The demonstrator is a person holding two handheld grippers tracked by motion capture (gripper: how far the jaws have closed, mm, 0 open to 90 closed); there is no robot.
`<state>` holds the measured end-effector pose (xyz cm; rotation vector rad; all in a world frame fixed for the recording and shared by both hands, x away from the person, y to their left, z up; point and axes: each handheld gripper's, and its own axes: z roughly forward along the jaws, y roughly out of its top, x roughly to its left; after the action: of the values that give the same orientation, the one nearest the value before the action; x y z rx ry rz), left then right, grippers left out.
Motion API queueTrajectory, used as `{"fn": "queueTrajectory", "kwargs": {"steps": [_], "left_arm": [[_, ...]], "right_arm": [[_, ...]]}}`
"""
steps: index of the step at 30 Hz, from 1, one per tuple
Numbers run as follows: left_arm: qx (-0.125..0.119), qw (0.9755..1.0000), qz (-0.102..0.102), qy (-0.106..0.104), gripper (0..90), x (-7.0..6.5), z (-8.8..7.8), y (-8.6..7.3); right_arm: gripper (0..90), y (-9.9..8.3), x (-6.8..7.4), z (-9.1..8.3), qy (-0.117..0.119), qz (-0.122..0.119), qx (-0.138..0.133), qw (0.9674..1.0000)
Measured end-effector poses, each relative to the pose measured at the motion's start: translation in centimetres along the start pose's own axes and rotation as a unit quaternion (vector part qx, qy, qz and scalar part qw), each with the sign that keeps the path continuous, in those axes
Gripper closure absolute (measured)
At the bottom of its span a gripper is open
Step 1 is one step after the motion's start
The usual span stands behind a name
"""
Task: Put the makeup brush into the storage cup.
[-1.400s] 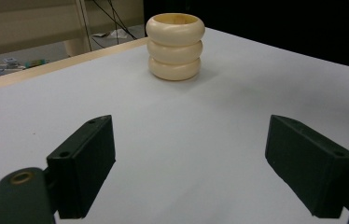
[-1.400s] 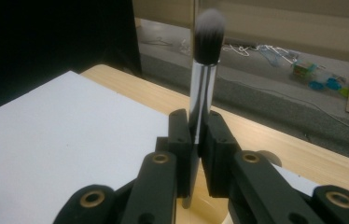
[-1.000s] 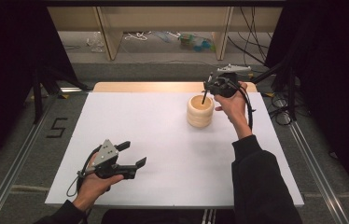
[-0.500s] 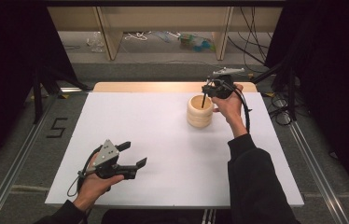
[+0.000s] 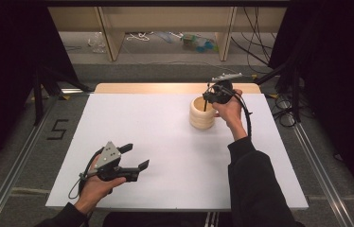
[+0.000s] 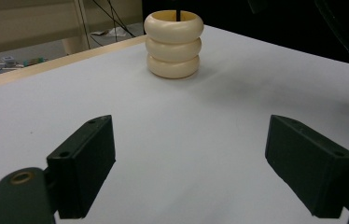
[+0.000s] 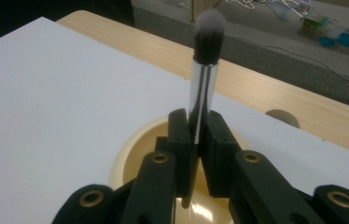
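A cream ribbed holder (image 5: 201,116) stands at the back right of the white table top (image 5: 142,123). My right gripper (image 5: 209,98) hovers just above its mouth, shut on a makeup brush (image 5: 205,105) held upright, handle end down inside the holder. In the right gripper view the pads (image 7: 180,133) press on the brush's silver ferrule (image 7: 204,88), bristles on top, above the holder's rim (image 7: 126,158). Those jaws have just eased open a touch, with the brush still between them. My left gripper (image 5: 135,156) rests open at the front left, its span (image 6: 191,154) holding nothing and facing the holder (image 6: 173,44).
A wooden strip (image 5: 142,88) borders the table's far edge. Beyond it are shelf legs, cables and small clutter on the floor (image 5: 194,41). Metal rails (image 5: 19,161) run along both sides of the table. White surface lies between my two grippers.
My right hand has sunk a little, lowering the brush's handle into the holder. The left gripper has stayed where it was, still open.
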<state>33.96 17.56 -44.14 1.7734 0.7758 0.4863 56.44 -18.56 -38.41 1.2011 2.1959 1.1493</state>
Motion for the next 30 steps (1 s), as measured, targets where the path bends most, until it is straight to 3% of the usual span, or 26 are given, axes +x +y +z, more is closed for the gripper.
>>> {"fn": "queueTrajectory", "kwargs": {"steps": [2, 4, 5, 10, 17, 21, 25, 30], "left_arm": [[0.0, 1.0, 0.0, 0.0, 16.1, 0.0, 0.0, 0.0], [0.001, 1.0, 0.0, 0.0, 16.0, 0.0, 0.0, 0.0], [-0.001, 1.0, -0.006, 0.001, 16.0, -0.1, 0.0, 0.0], [-0.001, 1.0, -0.002, 0.002, 16.0, 0.0, 0.0, 0.0], [-0.002, 1.0, -0.002, 0.006, 16.0, 0.1, -0.1, 0.0], [-0.003, 1.0, -0.005, 0.005, 16.0, 0.2, -0.1, 0.0], [-0.003, 1.0, -0.004, 0.006, 16.0, 0.2, -0.1, 0.0], [-0.003, 1.0, -0.003, 0.007, 16.0, 0.3, -0.1, 0.0]], "right_arm": [[79.8, -0.1, 0.0, 0.0, -0.001, 0.001, 0.002, 1.0], [63.8, -0.1, -0.1, 0.1, -0.016, -0.004, -0.006, 0.9999], [52.6, 0.0, 0.0, -0.1, -0.023, 0.014, -0.003, 0.9996], [31.5, 0.2, -0.2, -0.9, -0.039, 0.038, -0.036, 0.9979], [29.5, -0.6, 0.1, -2.1, -0.041, 0.039, -0.047, 0.9973], [28.1, -0.9, 0.7, -3.0, -0.039, 0.025, -0.054, 0.9975], [27.9, -1.1, 1.5, -4.2, -0.028, 0.026, -0.09, 0.9952], [26.5, -2.1, 3.0, -5.8, -0.015, 0.002, -0.108, 0.994]]}}
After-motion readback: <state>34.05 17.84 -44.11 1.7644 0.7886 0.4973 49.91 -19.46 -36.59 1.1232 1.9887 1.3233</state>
